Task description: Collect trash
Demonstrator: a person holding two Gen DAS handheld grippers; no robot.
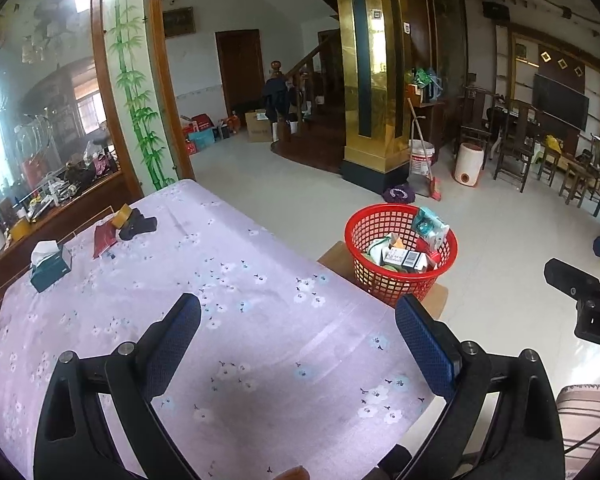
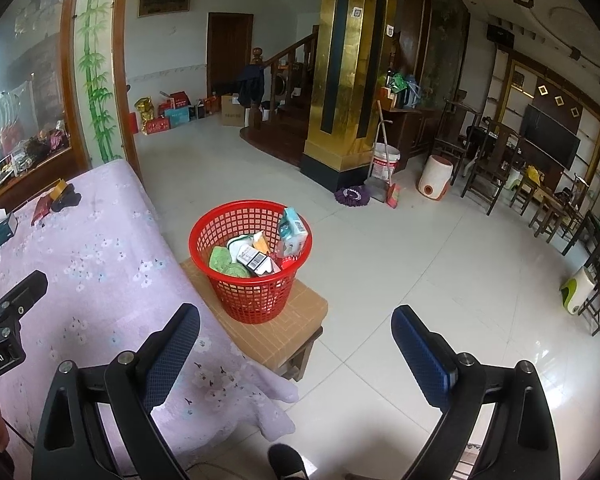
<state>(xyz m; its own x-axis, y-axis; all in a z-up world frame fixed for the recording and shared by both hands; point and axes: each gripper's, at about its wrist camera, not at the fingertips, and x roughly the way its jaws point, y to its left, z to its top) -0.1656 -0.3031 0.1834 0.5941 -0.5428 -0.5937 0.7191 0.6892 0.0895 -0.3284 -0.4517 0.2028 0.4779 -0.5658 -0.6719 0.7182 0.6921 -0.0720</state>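
Your left gripper [image 1: 298, 328] spread wide, empty | your right gripper [image 2: 296, 330] wide, empty | one red basket [image 2: 256, 304] holding several wrappers | one stool [image 2: 300, 320] under it | one tissue box [image 1: 49, 266] on the table [image 1: 260, 360]

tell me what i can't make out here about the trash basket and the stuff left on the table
- Lower contents of the red basket: buried under the top packets in both views.
- Print on the barcode carton: too small to read.
- Dark item at the table's far end: too small and dim to identify.
- Red packet beside it: label illegible in either view.
- Stool in the left view: mostly hidden by the basket and tablecloth.
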